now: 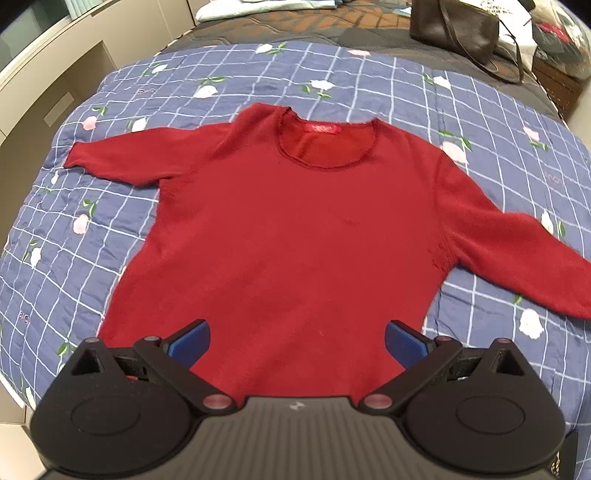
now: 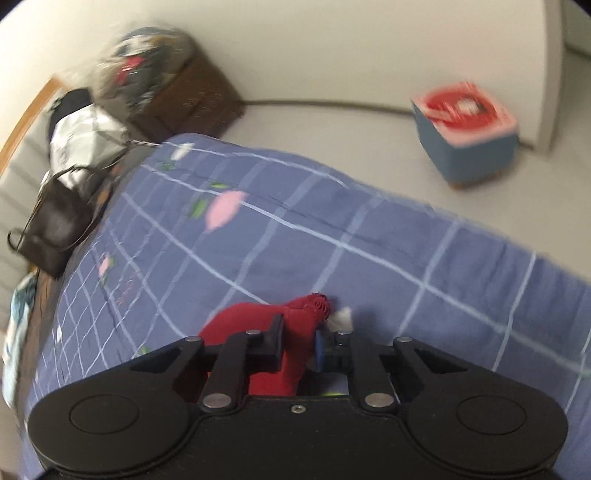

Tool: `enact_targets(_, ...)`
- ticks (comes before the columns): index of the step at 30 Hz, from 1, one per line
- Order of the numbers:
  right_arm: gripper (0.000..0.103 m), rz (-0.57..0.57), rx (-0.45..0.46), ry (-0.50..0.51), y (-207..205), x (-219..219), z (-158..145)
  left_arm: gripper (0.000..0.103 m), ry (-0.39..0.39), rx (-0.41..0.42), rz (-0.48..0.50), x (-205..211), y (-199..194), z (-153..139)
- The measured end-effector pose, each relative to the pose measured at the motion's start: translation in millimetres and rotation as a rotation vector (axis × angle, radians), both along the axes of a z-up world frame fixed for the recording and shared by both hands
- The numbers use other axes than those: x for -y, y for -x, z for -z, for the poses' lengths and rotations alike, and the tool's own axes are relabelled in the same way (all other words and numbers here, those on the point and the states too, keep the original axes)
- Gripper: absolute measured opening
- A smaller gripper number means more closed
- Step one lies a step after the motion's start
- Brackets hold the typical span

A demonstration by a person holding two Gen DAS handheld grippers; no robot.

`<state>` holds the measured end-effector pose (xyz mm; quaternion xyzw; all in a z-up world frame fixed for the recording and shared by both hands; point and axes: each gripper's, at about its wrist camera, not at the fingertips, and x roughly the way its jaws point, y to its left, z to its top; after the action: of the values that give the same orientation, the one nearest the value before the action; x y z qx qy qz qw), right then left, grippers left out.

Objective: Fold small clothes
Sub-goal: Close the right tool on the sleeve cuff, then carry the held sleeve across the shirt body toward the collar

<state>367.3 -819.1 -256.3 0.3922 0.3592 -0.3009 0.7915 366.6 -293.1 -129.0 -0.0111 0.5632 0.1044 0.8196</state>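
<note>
Left wrist view: red sweater [image 1: 295,236] lies flat, front up, on the blue checked quilt [image 1: 480,110]. Long axis runs 6 to 12 o'clock, neckline [image 1: 325,144] toward 12, hem toward 6 at the camera. One sleeve points out to about 10 o'clock [image 1: 122,155], the other to about 4 o'clock [image 1: 517,258], its end running off the frame edge. Tag visible inside the collar.

Left gripper [image 1: 297,343] sits over the hem area, jaws wide apart, blue pads [image 1: 192,343] either side of the fabric, nothing between them. Can't tell if the pads touch the cloth.

Right wrist view (motion-blurred): right gripper [image 2: 299,343] jaws clamped on a bunched end of the red sweater [image 2: 295,332], with the ribbed cuff opening [image 2: 317,304] poking out toward 12 o'clock past the fingertips. Quilt [image 2: 369,240] underneath.

Surroundings: dark brown handbag [image 1: 454,29] on the bed at 1 o'clock in the left view; blue stool with a red-and-white top [image 2: 469,133] on the floor at 2 o'clock in the right view; brown box [image 2: 192,99] at 11 o'clock there.
</note>
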Motion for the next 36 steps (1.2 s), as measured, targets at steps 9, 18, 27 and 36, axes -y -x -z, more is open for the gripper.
enact_targets(9,0.016,-0.316,0.049,0.317,-45.6,-70.8,-79.1,0.103,0.02,0.022,-0.011,-39.0,-3.7,-3.1)
enact_targets(18,0.016,-0.653,0.107,0.553,-98.2,-218.0,-132.4,0.103,0.076,0.054,-0.019,-117.3,-24.5,2.7)
enact_targets(27,0.016,-0.876,0.123,0.602,-139.5,-390.3,-121.3,0.103,0.033,0.049,-0.045,-212.9,-39.6,15.1)
enact_targets(36,0.016,-1.006,0.066,0.622,-132.9,-531.5,-65.5,0.103,0.026,0.016,-0.063,-274.0,-39.7,35.7)
